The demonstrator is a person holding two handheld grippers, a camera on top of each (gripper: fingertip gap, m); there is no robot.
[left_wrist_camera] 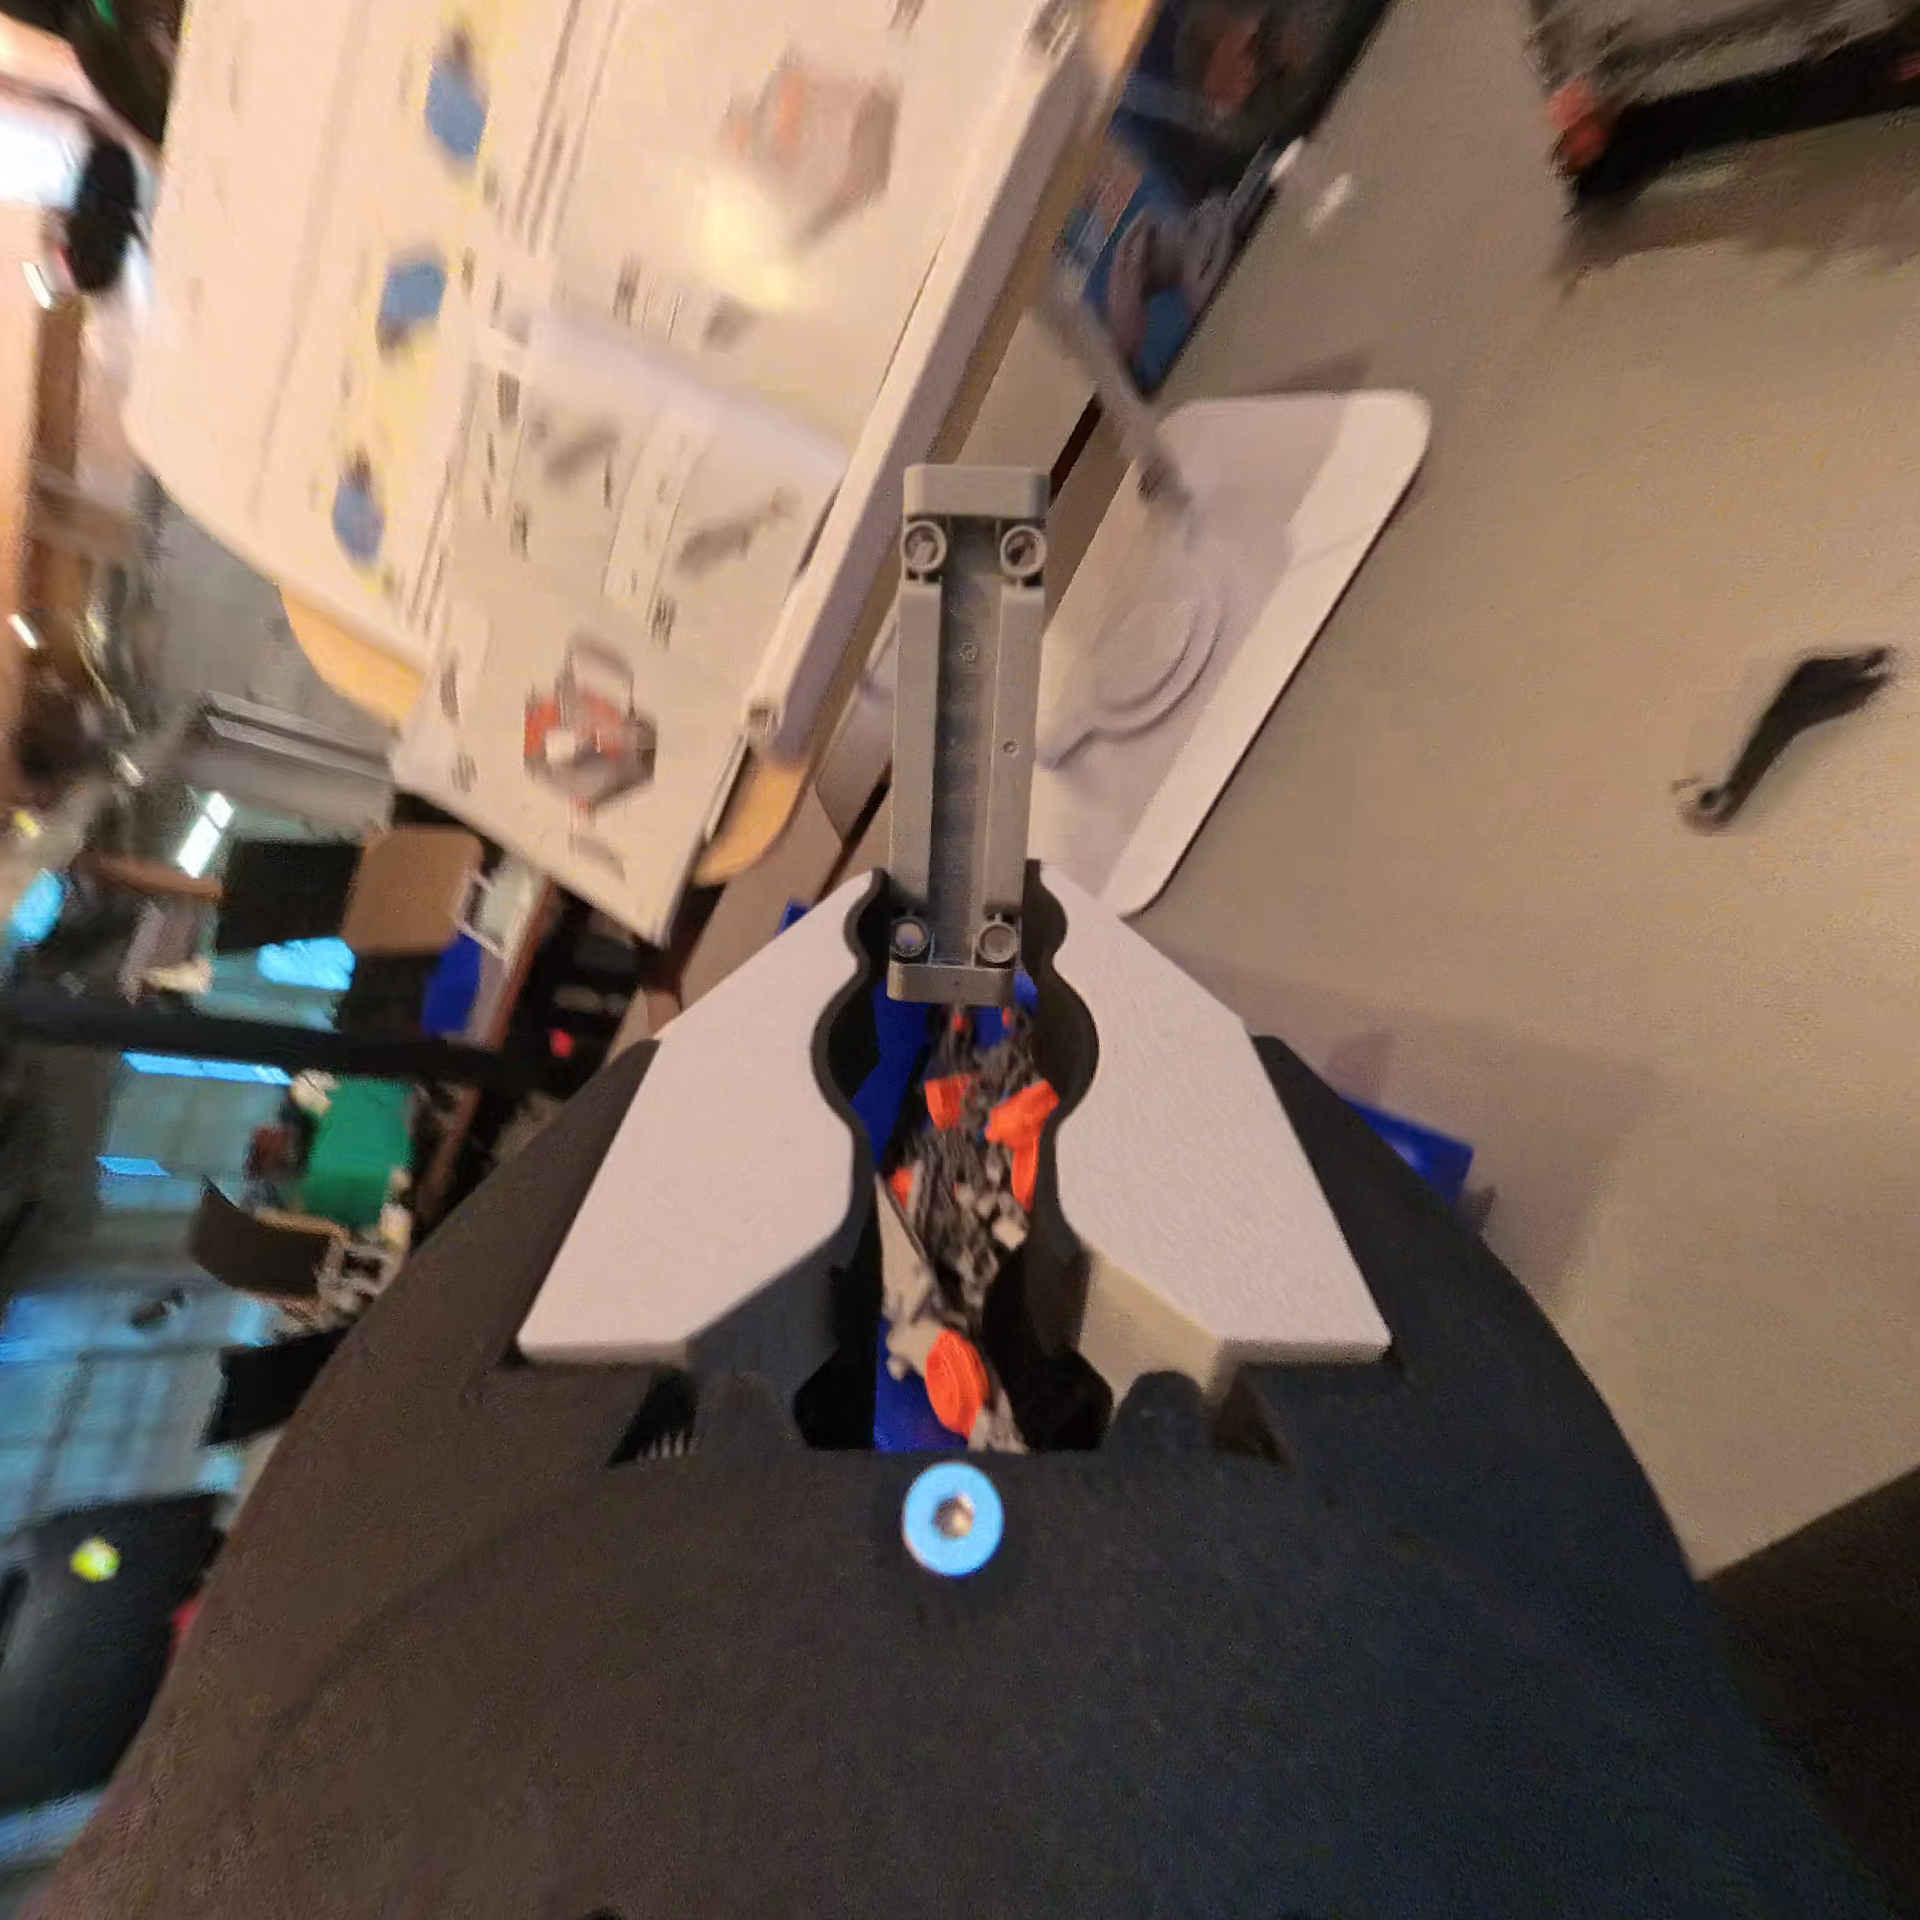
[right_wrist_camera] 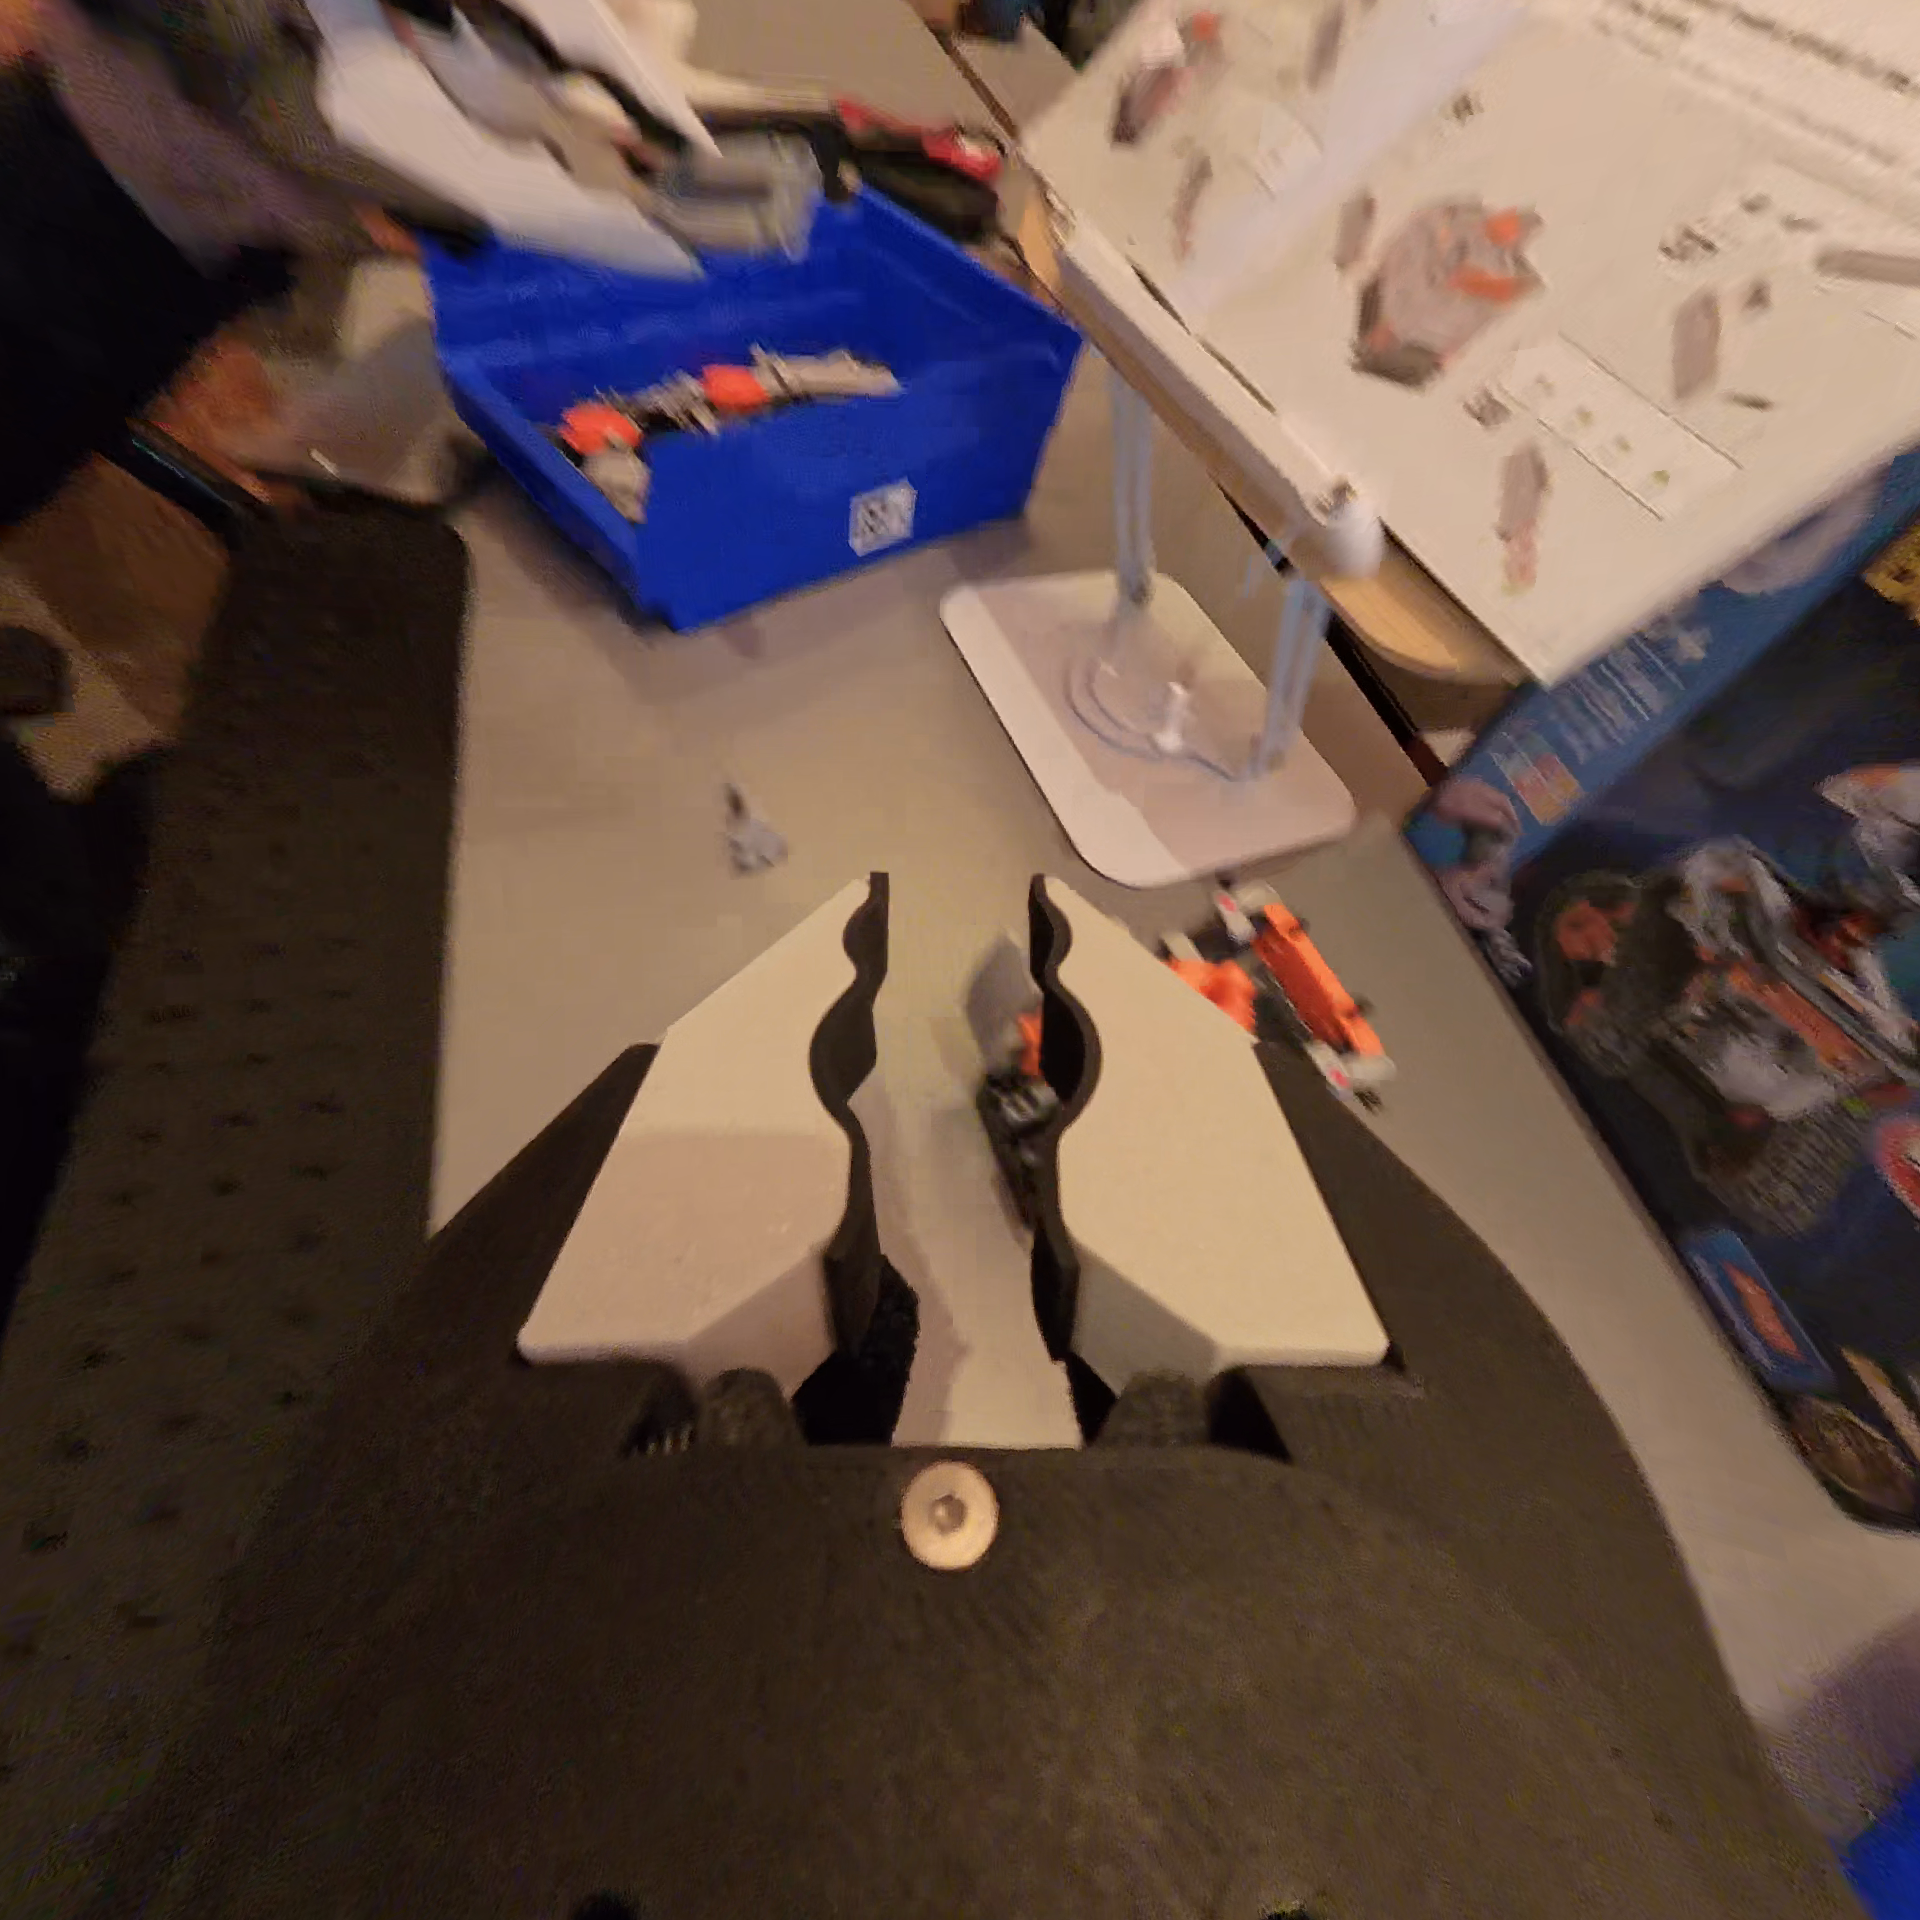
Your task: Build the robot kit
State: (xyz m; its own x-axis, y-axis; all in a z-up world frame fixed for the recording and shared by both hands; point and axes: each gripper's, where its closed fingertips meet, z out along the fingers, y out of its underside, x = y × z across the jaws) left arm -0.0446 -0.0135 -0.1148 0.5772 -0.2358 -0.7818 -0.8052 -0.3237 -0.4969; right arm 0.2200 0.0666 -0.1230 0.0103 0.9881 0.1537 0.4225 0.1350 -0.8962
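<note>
Left wrist view: the left gripper (left_wrist_camera: 956,914) is clamping its fingertips on the lower end of a long grey building-toy panel (left_wrist_camera: 964,727), which is standing out forward along the fingers, clear of any surface. Behind and below the fingers a blue bin (left_wrist_camera: 894,1081) is showing through the gap, holding a heap of grey and orange small parts (left_wrist_camera: 987,1143). Beyond the panel a white stand base (left_wrist_camera: 1247,644) is resting on the grey table (left_wrist_camera: 1507,987), a slanted board carrying an instruction sheet (left_wrist_camera: 499,364) is leaning overhead, and a black curved part (left_wrist_camera: 1782,732) is lying apart on the table. Right wrist view: the right gripper (right_wrist_camera: 958,904) is hovering above the table (right_wrist_camera: 623,883) with its fingers parted and nothing between them. Nearest it, just behind the right finger, an orange, grey and black partial assembly (right_wrist_camera: 1288,977) is lying on the table; a small grey piece (right_wrist_camera: 750,831) is lying just ahead to the left. Farther off are sitting the blue bin (right_wrist_camera: 790,488), the stand base (right_wrist_camera: 1153,748) under the instruction sheet (right_wrist_camera: 1507,260), and a printed toy box (right_wrist_camera: 1683,997) at the right edge. The other gripper is appearing blurred above the bin. Motion blur is softening both views, so fine details of the parts cannot be told.
</note>
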